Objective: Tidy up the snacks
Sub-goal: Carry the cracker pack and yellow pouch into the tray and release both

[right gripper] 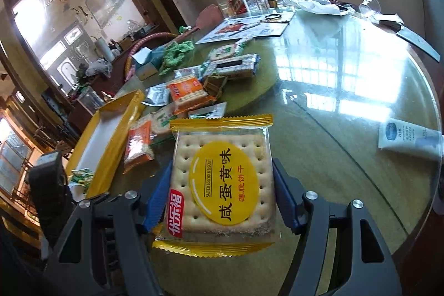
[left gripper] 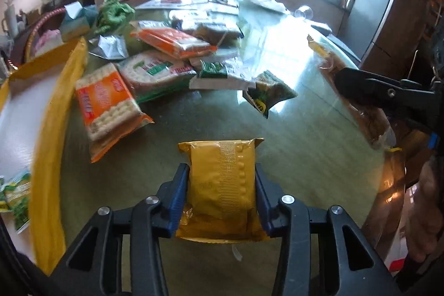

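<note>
A: Left view first?
B: The left gripper (left gripper: 222, 196) is clenching a yellow pack (left gripper: 222, 185), bottom center. The box (left gripper: 59, 113) at left is holding only a few green sachets (left gripper: 16, 196); a pile (left gripper: 166, 60) is waiting on the table (left gripper: 291, 135).
A: Right view?
B: The right gripper (right gripper: 222, 196) is grasping an egg-yolk biscuit pack (right gripper: 222, 179), bottom center. I'd say it's barely started.
</note>
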`<state>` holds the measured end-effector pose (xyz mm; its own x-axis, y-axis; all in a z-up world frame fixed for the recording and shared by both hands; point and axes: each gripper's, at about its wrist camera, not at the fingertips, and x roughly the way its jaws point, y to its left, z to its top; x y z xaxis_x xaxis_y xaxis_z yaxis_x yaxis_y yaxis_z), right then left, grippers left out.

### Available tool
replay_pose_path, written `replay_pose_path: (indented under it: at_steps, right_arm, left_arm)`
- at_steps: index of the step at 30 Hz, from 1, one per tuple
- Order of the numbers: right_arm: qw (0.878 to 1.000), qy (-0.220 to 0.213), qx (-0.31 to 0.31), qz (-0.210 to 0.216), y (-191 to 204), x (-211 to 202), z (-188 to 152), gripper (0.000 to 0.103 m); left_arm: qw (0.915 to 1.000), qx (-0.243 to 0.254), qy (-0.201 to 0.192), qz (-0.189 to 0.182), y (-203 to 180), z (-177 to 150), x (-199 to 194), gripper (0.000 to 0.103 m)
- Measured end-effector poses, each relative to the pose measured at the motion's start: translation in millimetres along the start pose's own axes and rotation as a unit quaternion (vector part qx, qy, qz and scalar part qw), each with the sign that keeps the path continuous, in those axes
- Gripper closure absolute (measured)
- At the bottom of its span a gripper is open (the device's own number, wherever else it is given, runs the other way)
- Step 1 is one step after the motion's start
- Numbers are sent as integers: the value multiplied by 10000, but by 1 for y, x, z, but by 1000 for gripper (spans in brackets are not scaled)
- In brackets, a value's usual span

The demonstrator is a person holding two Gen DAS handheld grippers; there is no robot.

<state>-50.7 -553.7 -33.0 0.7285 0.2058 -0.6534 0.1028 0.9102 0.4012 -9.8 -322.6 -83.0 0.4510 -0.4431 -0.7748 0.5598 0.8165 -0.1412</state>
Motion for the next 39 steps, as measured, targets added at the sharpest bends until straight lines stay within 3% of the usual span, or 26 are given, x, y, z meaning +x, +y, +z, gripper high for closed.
replay_pose_path:
  at_steps: [2,4,10,14,20,29,31,33,34,37,39]
  right_arm:
    - [9998,-50,-42,166,7,-3,1,34]
    - [9990,-86,-210,390,22,-5,4,34]
    - [9877,196,-939,1231,117,25,16,34]
    - [9790,634,-1233,1495,171,68,17,34]
    - [9681,1226,-1646,1436,237,140,11,34]
    - [9642,1453,-2048,852,268,185,-7,33]
    - [9633,1461,-2099,820,269,186,-10,33]
    - [9635,1481,-2072,821,265,185,-10,33]
    - [9637,1479,-2040,881,262,184,-9,32]
    - [9653,1389,-1971,1006,257,173,-5,23]
    - [9672,1222,-1971,1038,252,159,-3,23]
  left_arm:
    - [9983,-366,-337,-287,13,-1,-33,59]
    - [9951,-688,-658,-250,31,1,-66,59]
    - [9796,-1354,-1311,692,108,7,-131,59]
    - [9672,-1845,-1320,1141,176,8,-136,59]
    - [9576,-2393,-1029,1227,245,15,-110,59]
    - [9544,-2662,-512,1254,267,0,-81,58]
    - [9559,-2596,-464,1292,265,-1,-78,52]
    - [9565,-2529,-472,1377,262,-2,-79,31]
    - [9563,-2523,-521,1386,261,-3,-80,26]
    - [9528,-2603,-645,1425,256,-8,-89,23]
    - [9476,-2688,-802,1527,249,-11,-100,23]
